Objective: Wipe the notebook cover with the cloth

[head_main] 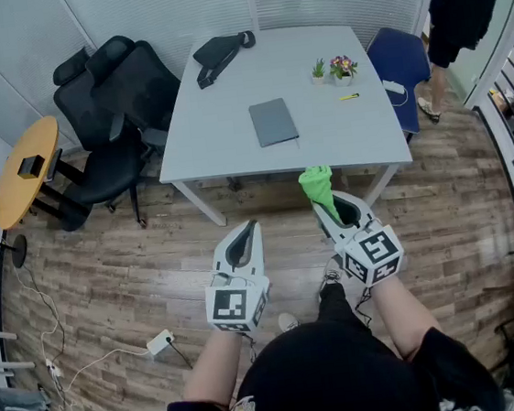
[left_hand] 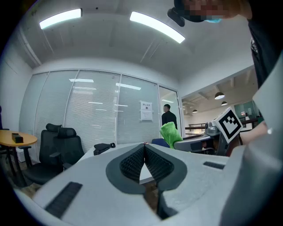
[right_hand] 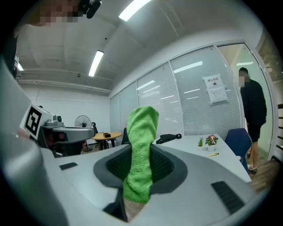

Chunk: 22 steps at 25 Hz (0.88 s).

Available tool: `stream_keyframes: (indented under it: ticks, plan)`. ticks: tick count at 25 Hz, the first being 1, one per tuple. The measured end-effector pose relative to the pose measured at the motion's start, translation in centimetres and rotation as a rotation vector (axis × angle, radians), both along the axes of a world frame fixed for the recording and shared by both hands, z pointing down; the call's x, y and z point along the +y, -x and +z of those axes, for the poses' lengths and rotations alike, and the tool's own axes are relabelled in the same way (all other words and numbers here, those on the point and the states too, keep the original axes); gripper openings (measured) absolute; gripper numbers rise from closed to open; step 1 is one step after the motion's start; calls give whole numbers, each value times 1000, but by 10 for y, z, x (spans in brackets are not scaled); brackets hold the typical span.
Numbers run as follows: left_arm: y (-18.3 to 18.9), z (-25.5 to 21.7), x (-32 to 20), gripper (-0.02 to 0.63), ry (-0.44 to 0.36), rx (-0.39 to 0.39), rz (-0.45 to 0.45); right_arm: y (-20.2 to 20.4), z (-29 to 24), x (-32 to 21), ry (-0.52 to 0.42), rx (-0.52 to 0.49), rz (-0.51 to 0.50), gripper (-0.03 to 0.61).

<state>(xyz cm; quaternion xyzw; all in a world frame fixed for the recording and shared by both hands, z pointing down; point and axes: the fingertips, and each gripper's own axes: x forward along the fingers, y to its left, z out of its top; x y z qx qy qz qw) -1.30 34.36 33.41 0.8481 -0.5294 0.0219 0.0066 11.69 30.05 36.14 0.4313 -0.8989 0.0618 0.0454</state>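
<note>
At the far left, off the surface, a round yellow side table (head_main: 24, 169) stands on the wooden floor (head_main: 107, 263), with two black office chairs (head_main: 111, 101) between it and the left edge of the white surface (head_main: 204, 141). A black bag (head_main: 221, 52) lies at the far left corner of the surface.

The left gripper (head_main: 252, 224) is held level over the floor, short of the near edge. Its fingers (left_hand: 132, 162) are pressed together tip to tip with nothing between them.

The grey notebook (head_main: 273, 121) lies flat and closed about the middle of the surface, somewhat nearer the near edge than the far one. It lies apart from everything else there, and neither gripper touches it.

The right gripper (head_main: 327, 203) is also over the floor, just short of the near edge and a little right of the notebook, tipped slightly down. Its fingers pinch the green cloth (right_hand: 140, 152). The cloth stands up out of them in a folded roll, and a shorter end hangs below.

Toward the far right corner stand a small green plant (head_main: 318, 70) and a pot of flowers (head_main: 344, 67), just beside each other. A yellow pen (head_main: 349, 96) lies nearer the right edge. A blue chair (head_main: 405, 68) is drawn up at that edge, and beyond it a person in dark clothes (head_main: 460, 2) stands by the glass wall.
</note>
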Motion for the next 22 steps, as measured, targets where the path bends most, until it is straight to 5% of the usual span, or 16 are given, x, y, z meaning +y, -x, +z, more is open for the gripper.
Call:
stream_keyframes:
  ticks: [22]
  plan:
    - [-13, 10, -23, 6, 27, 11, 0, -20, 0, -19, 23, -42, 10, 112]
